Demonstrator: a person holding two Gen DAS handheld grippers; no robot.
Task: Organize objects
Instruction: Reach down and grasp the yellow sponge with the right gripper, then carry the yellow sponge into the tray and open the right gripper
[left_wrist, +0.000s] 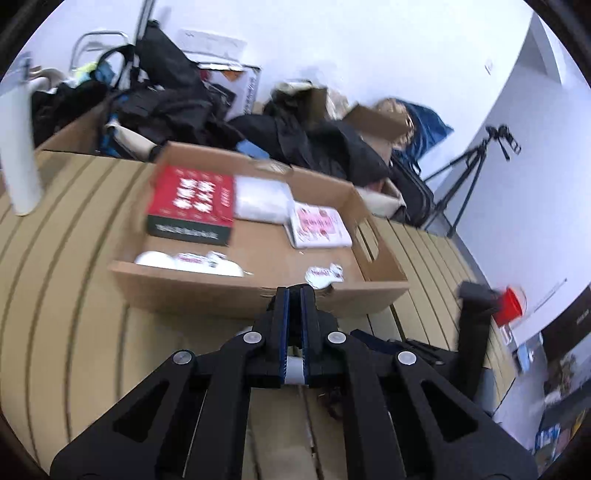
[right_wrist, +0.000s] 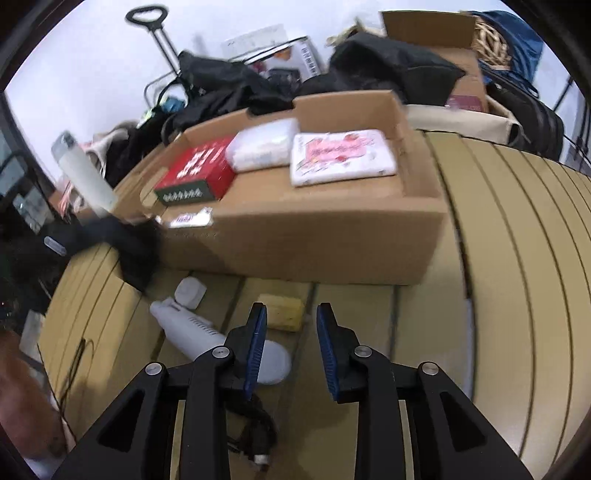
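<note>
- Slatted tan tabletop (right_wrist: 517, 295) fills both views, with a white wall behind and dark bags (left_wrist: 177, 96) piled along the far edge.
- Left gripper (left_wrist: 293, 295), at lower centre of its view, has its blue pads pressed together; something small and white shows low between the fingers, though whether it is pinched is unclear.
- Right gripper (right_wrist: 291, 314), at lower centre of its view, stands partly spread with nothing between its pads.
- Just beyond the right fingertips lies a yellow sponge (right_wrist: 282, 312); a white handheld device (right_wrist: 207, 332) and a small white cube (right_wrist: 189, 292) lie to the left of it.
- Cardboard box (left_wrist: 229, 295) sits mid-frame, holding a red carton (left_wrist: 192, 203), a clear-wrapped white pack (left_wrist: 262, 201), a pink-printed pack (left_wrist: 319, 225) and white wrapped items (left_wrist: 188, 260).
- White bottle (left_wrist: 18, 147) appears at the left edge.
- Tripod (left_wrist: 469, 177) stands at the right.
</note>
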